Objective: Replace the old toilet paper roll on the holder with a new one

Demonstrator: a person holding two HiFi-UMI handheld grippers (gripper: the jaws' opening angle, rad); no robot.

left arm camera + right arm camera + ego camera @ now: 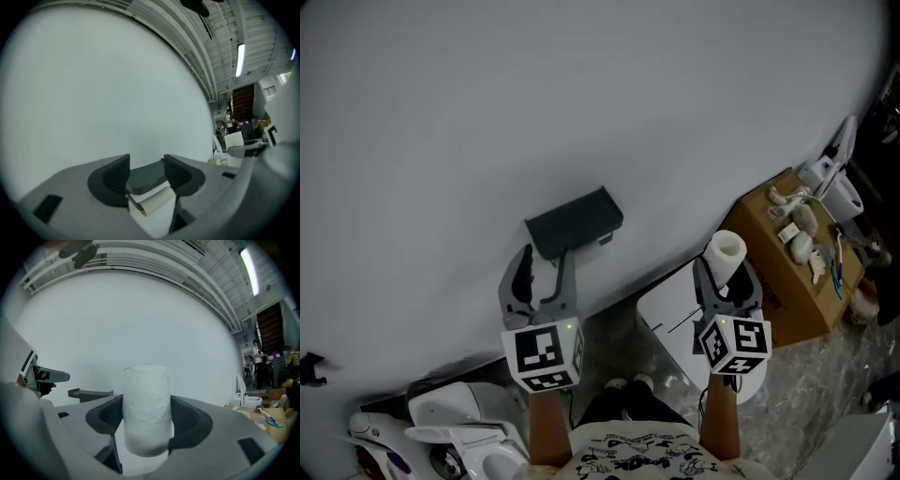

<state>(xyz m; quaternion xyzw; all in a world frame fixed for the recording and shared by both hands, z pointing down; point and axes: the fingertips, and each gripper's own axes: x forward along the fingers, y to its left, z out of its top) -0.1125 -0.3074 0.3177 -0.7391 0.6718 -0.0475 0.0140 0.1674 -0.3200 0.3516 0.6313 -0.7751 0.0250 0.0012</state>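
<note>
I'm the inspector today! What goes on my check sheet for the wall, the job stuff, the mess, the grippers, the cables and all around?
Surface: white wall, bare except for the holder.
Job's things: dark holder fixed to the wall; old roll under its lid; new roll, white and whole.
Clutter: cardboard box at the right, small bits on top.
Grippers: left gripper open just below the holder; right gripper shut on the new roll.
Cables: nothing seen near the grippers.
Surroundings: speckled floor; white machines at the lower left.
</note>
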